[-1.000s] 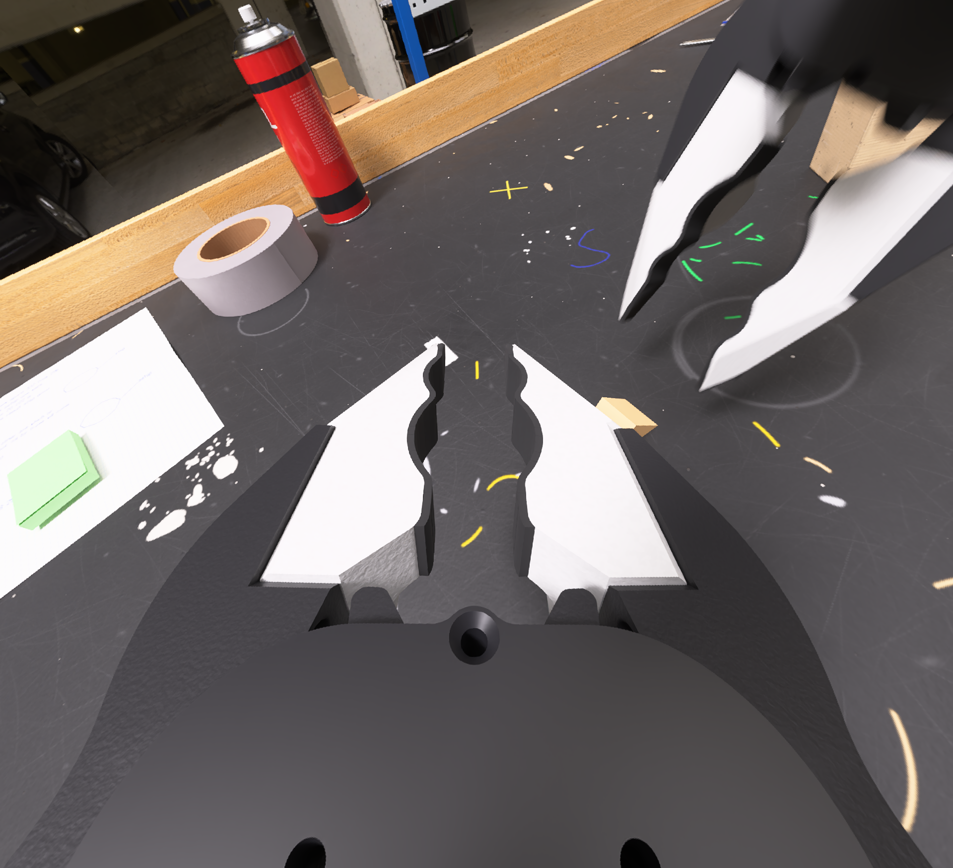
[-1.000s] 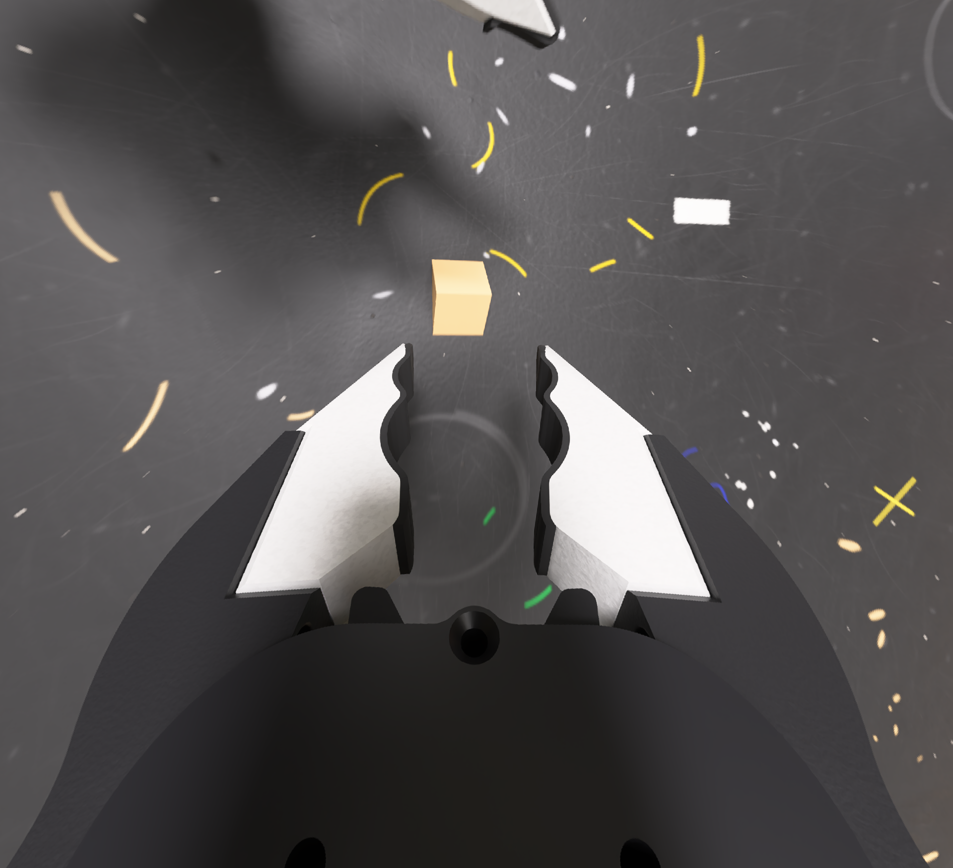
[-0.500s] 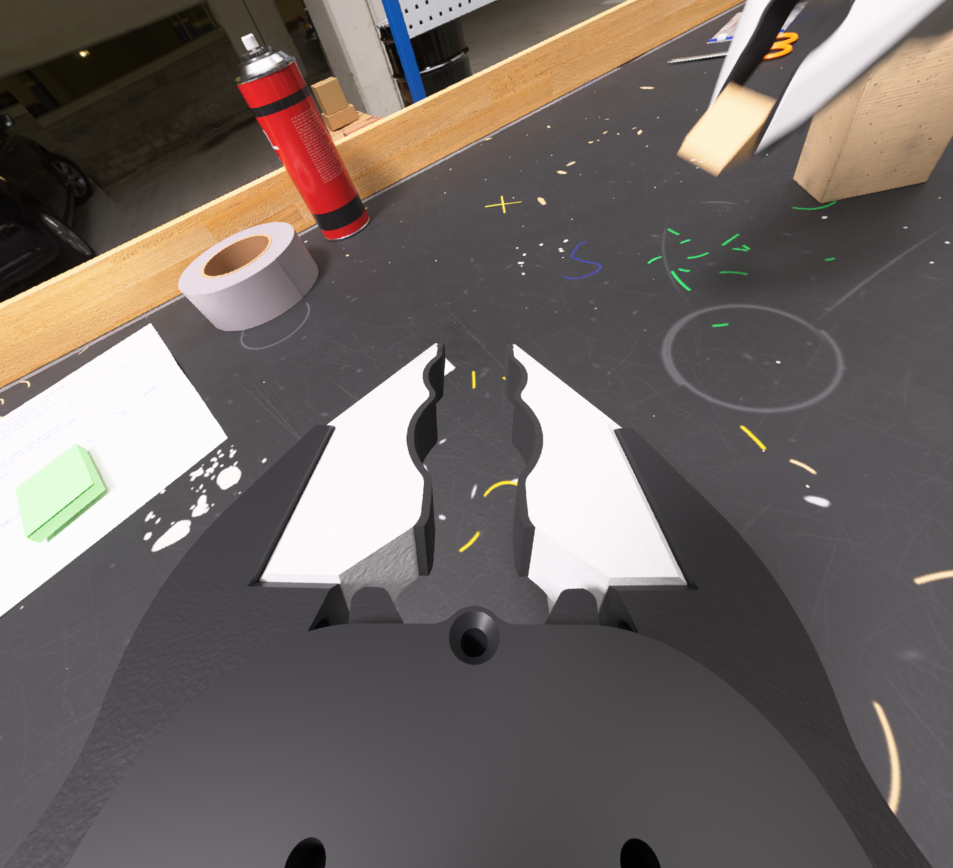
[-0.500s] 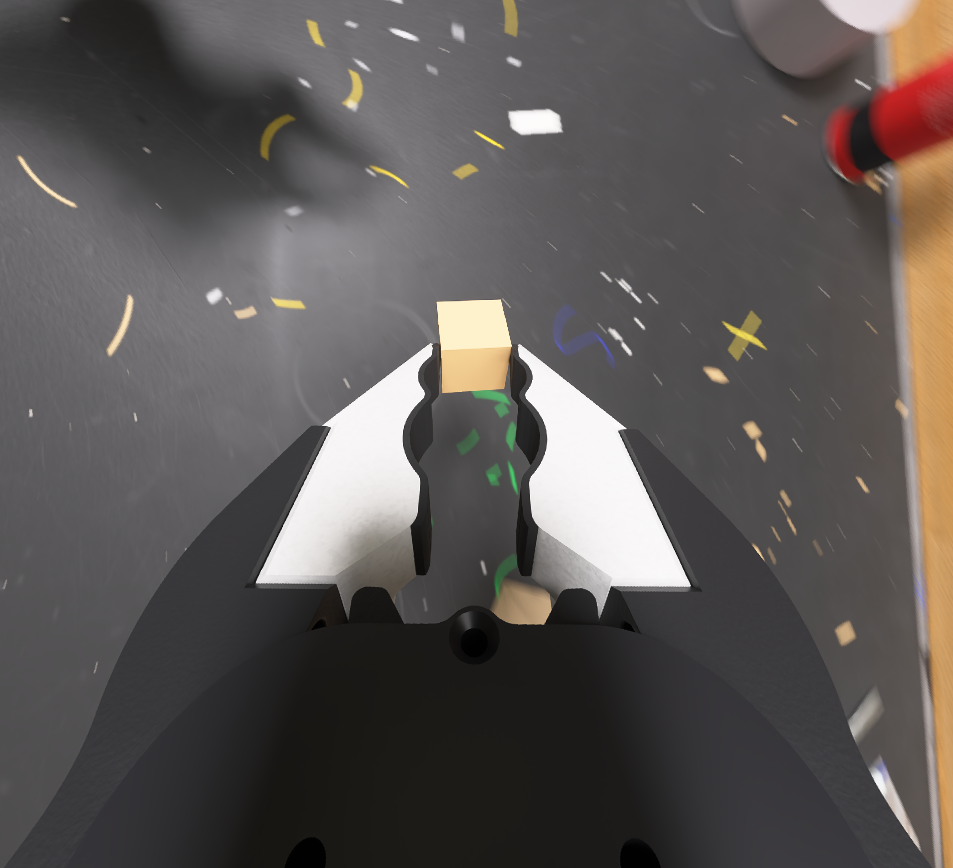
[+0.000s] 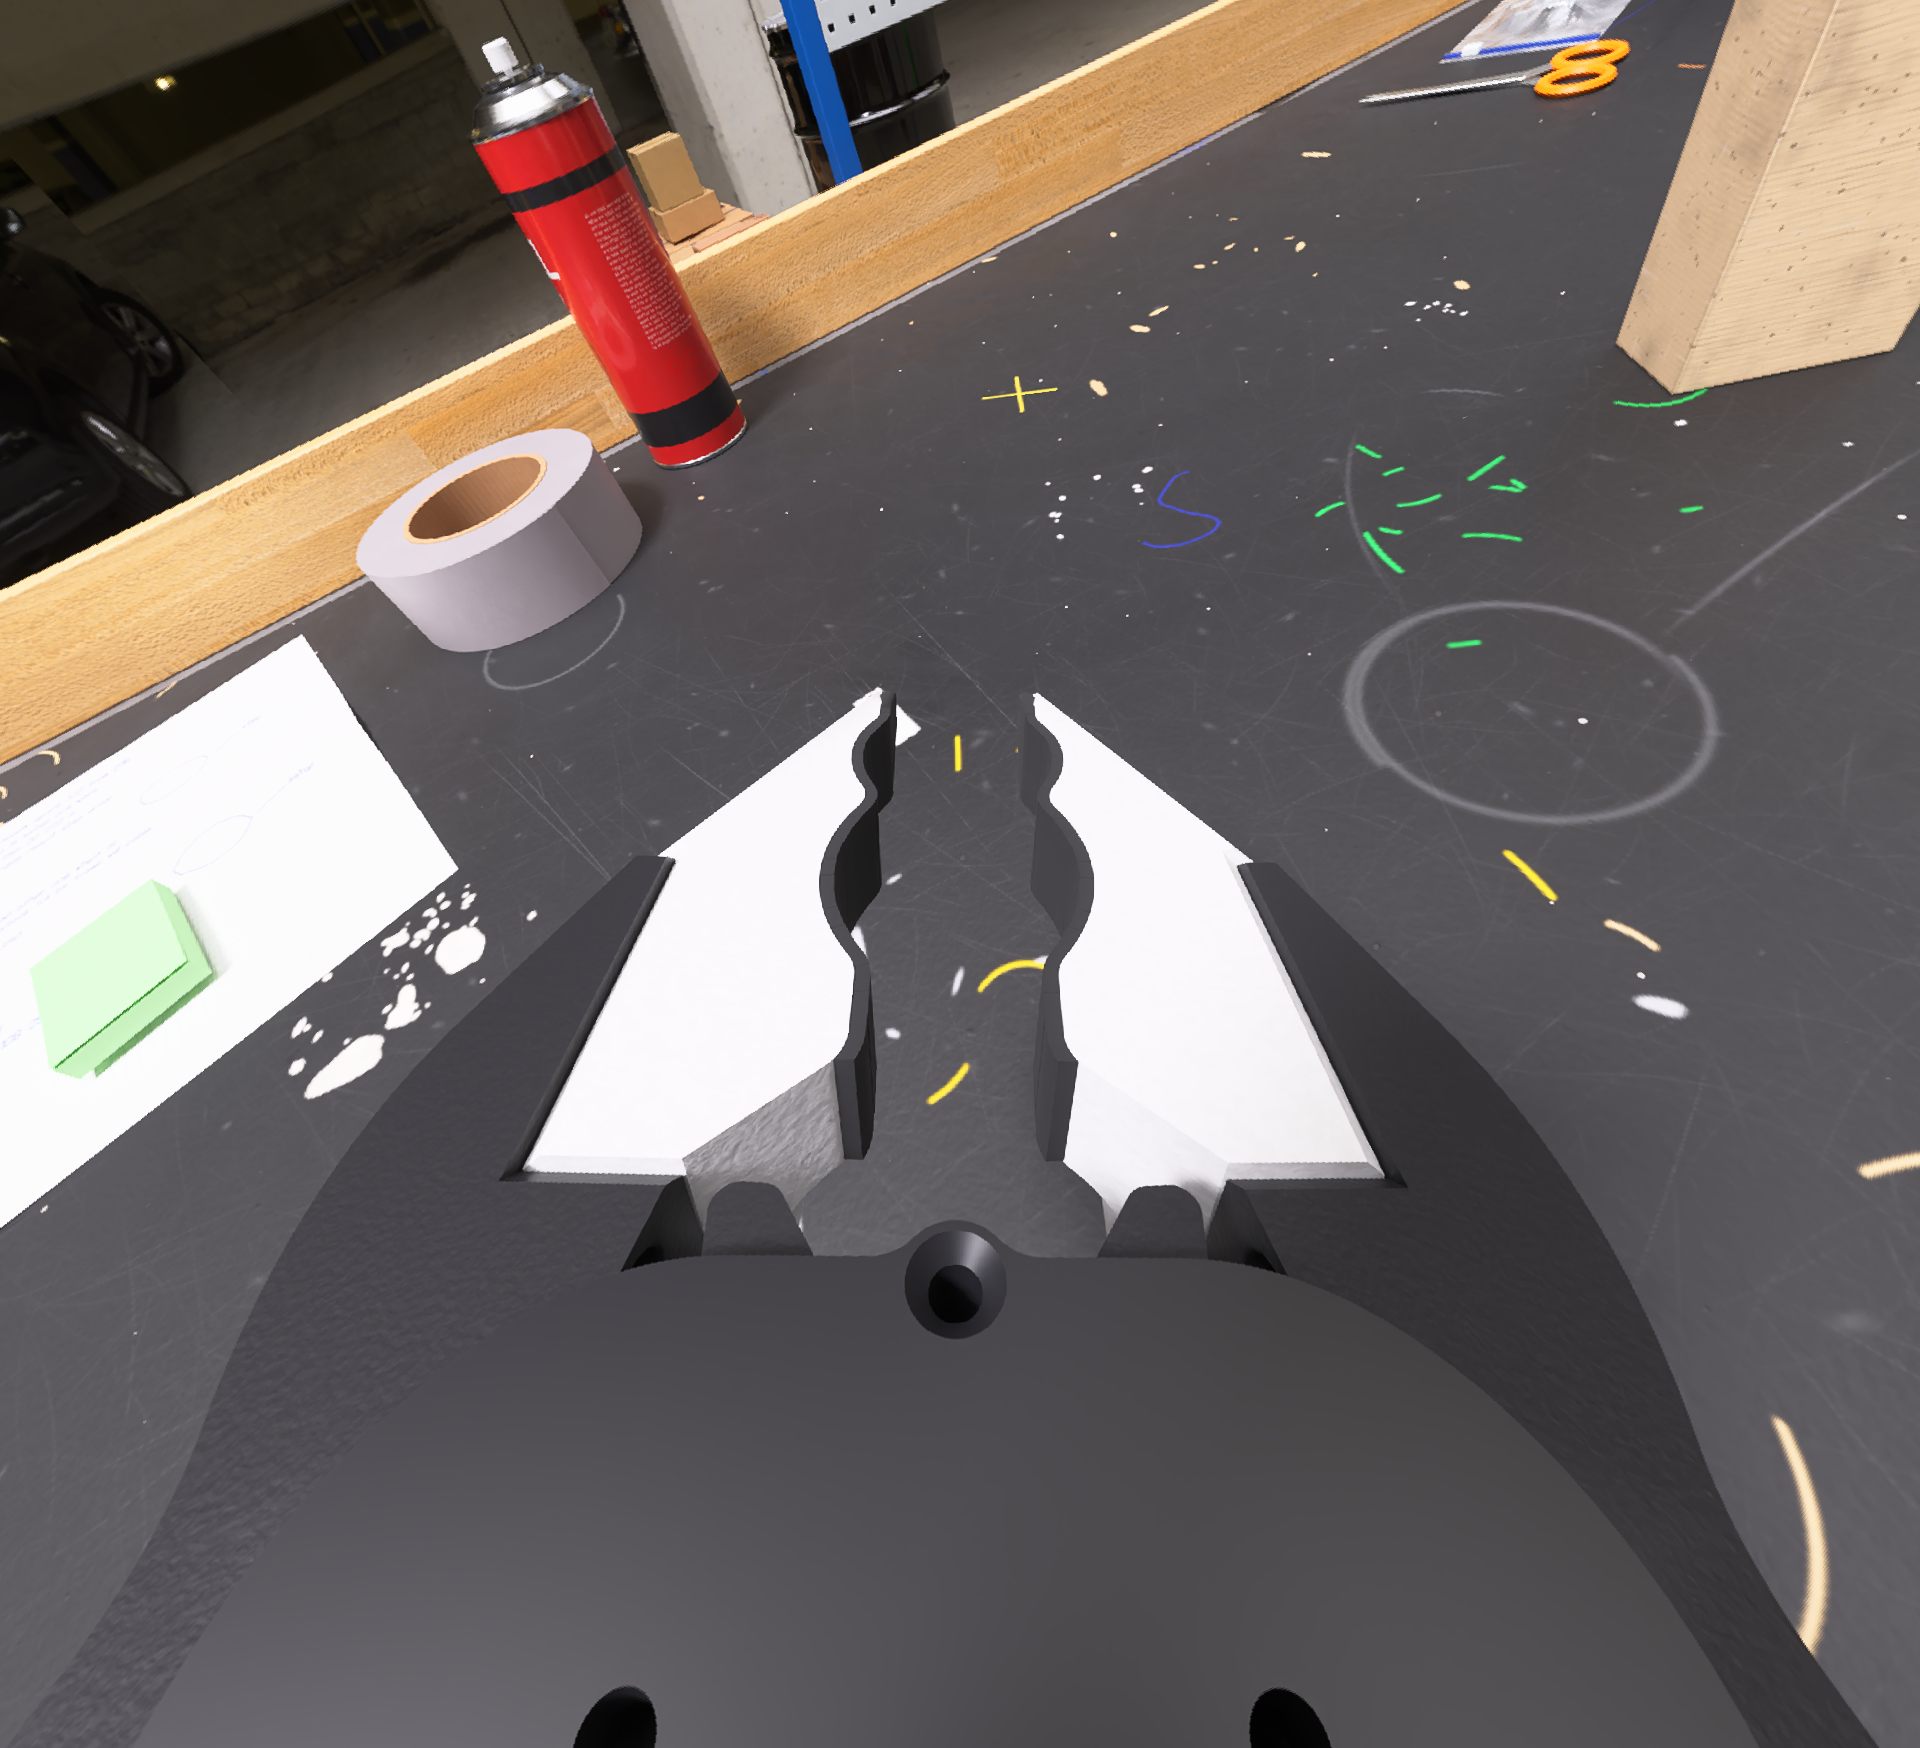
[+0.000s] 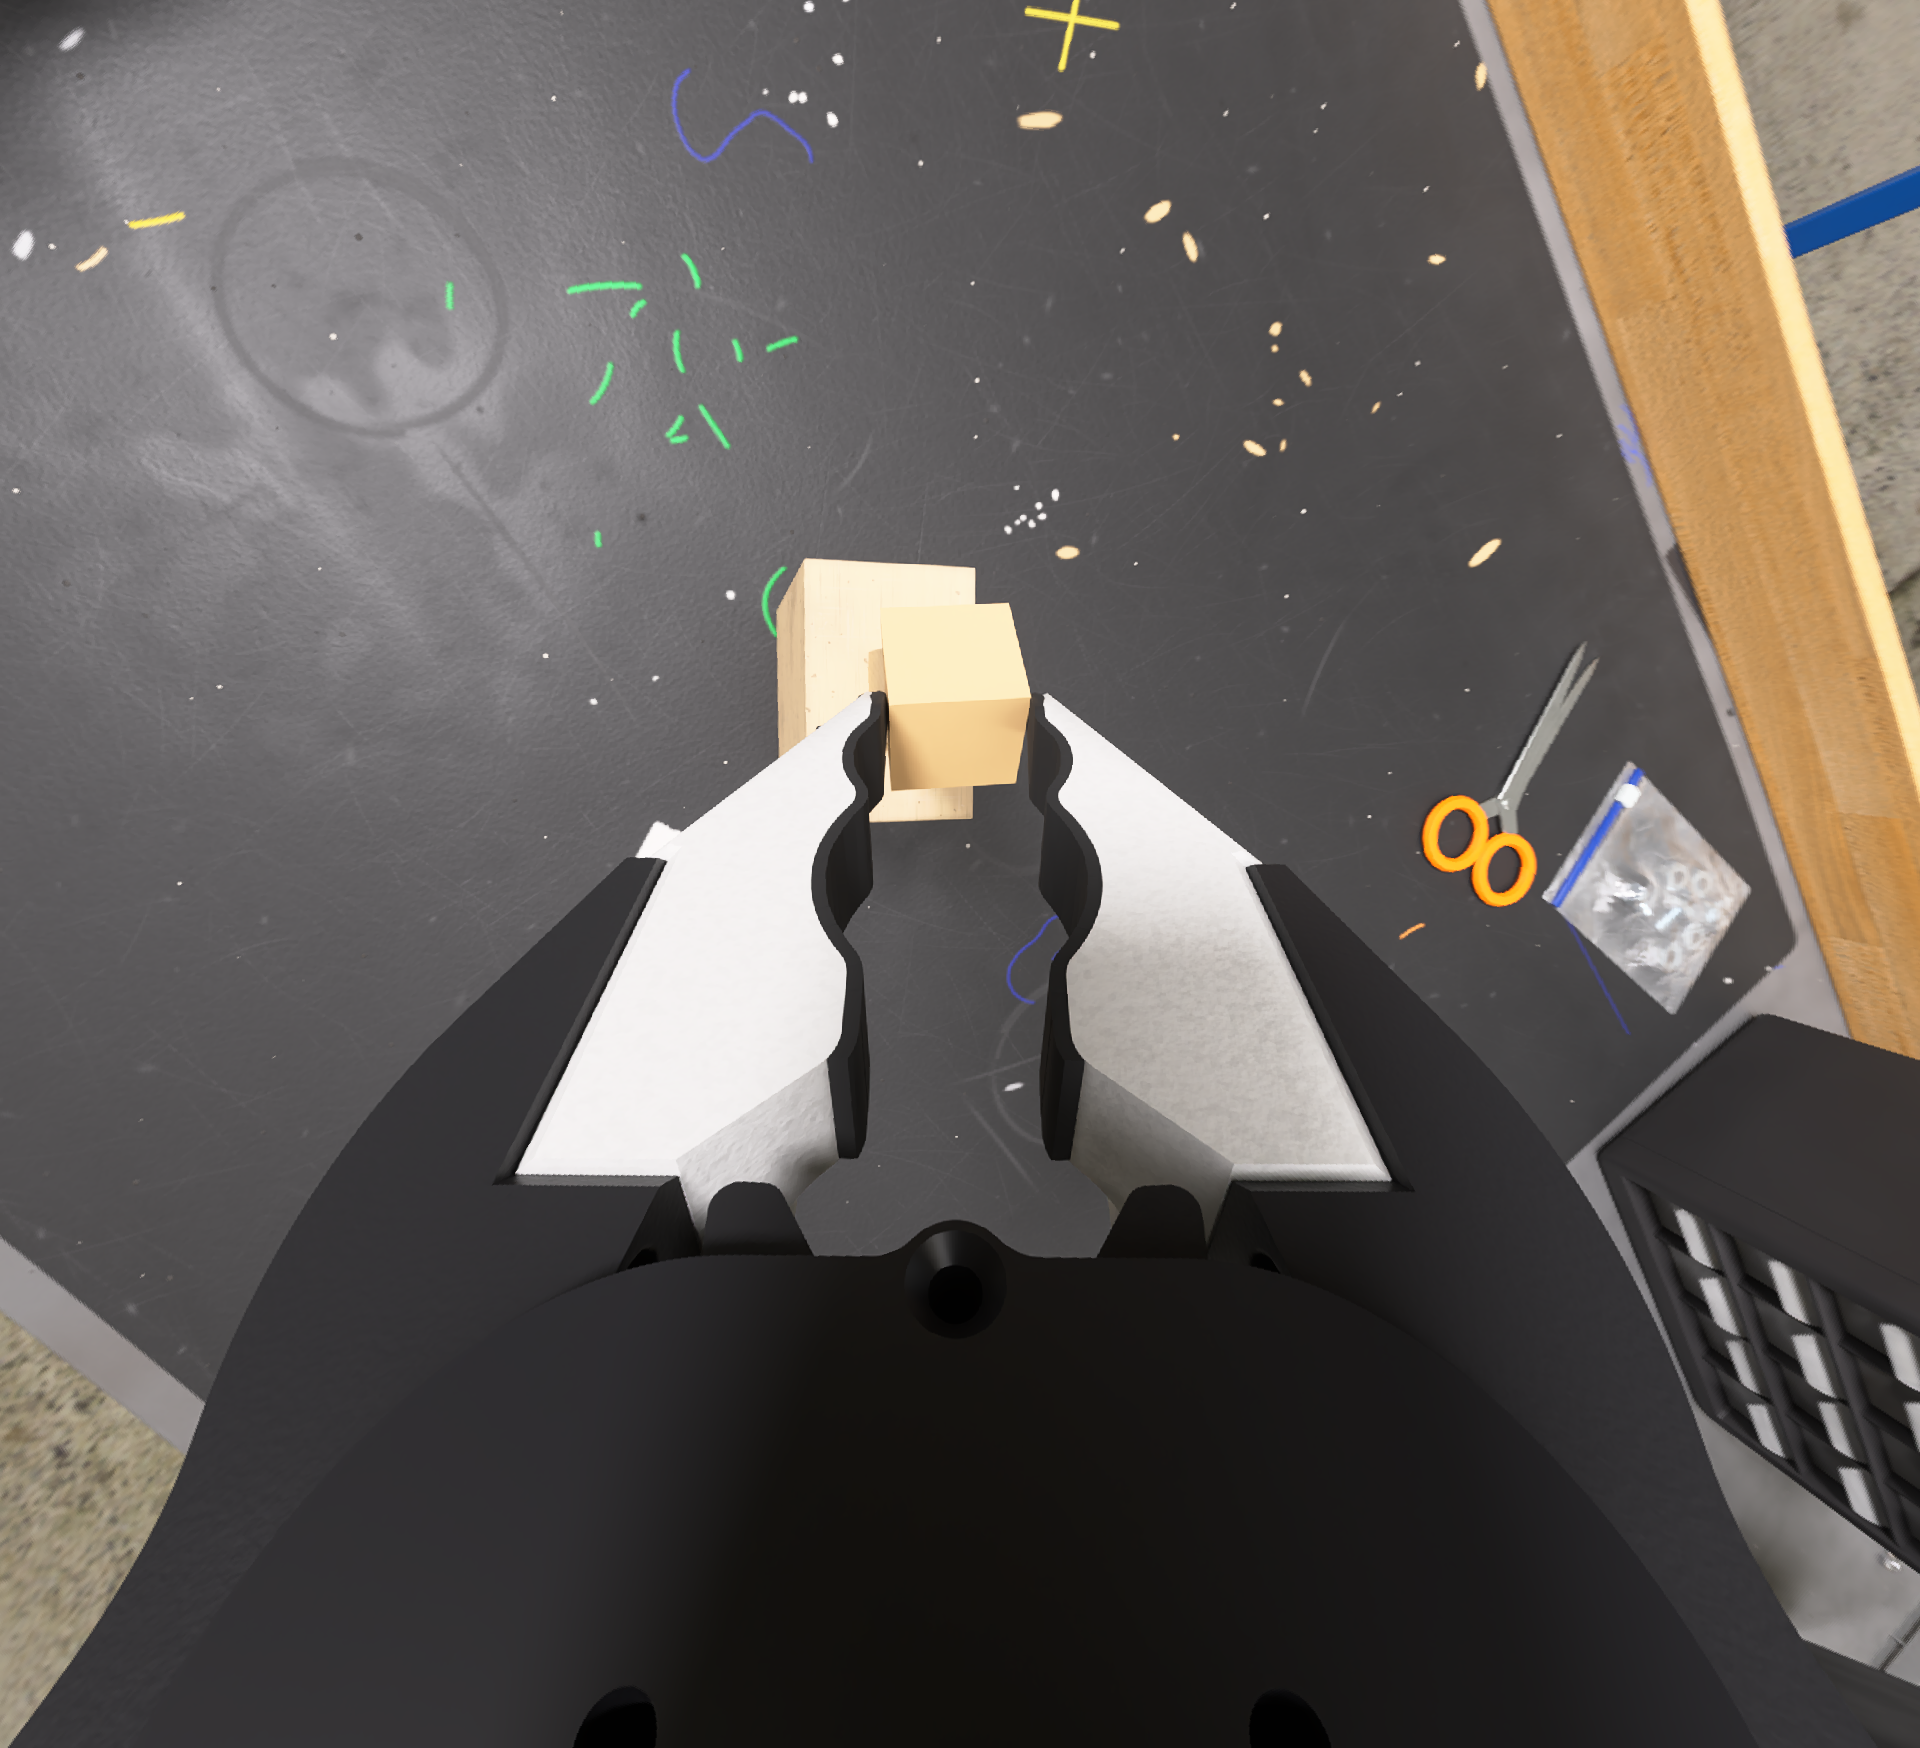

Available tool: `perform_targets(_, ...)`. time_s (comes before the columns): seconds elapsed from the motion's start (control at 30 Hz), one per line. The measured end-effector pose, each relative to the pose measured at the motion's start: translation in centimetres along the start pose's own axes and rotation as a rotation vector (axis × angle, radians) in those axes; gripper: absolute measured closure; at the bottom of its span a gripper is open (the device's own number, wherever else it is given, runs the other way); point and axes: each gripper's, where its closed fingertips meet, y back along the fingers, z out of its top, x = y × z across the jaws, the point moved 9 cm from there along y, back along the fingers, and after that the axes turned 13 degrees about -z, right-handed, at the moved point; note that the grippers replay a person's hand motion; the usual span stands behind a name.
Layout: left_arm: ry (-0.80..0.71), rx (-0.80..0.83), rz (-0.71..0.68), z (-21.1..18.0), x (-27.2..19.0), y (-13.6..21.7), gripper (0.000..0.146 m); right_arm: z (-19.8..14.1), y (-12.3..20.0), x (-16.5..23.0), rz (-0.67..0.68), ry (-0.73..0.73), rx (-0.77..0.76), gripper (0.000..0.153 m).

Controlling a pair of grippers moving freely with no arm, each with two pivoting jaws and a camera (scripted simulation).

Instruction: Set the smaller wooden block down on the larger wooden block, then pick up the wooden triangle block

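Smaller wooden block point(image 6: 951, 696) sits pinched at the very tips of your right gripper point(image 6: 954, 711), jaws clamped on its two side faces, and it hangs directly over the larger wooden block point(image 6: 831, 649), which stands on the dark bench top point(image 6: 416, 763). You're looking almost straight down, so the big block's top face shows just behind and to the left of the cube; that overlap suggests you are lined up for the set-down, though slightly off-centre (how much air is left between the two I cannot judge from above). Holding at the fingertips keeps the jaws clear of the lower block when you let go.

Your left gripper point(image 5: 956, 711) is empty, fingers parted over bare bench, well apart from the tall wooden piece point(image 5: 1787, 171) at the right edge of its view. No triangle block is clearly identifiable in either view.
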Motion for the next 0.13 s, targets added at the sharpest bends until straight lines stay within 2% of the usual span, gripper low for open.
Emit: perform_targets(0.13,0.000,0.006,0.000,-0.07,0.02,-0.09,0.123,-0.28,-1.10,0.14,0.036,0.000,0.027,0.126)
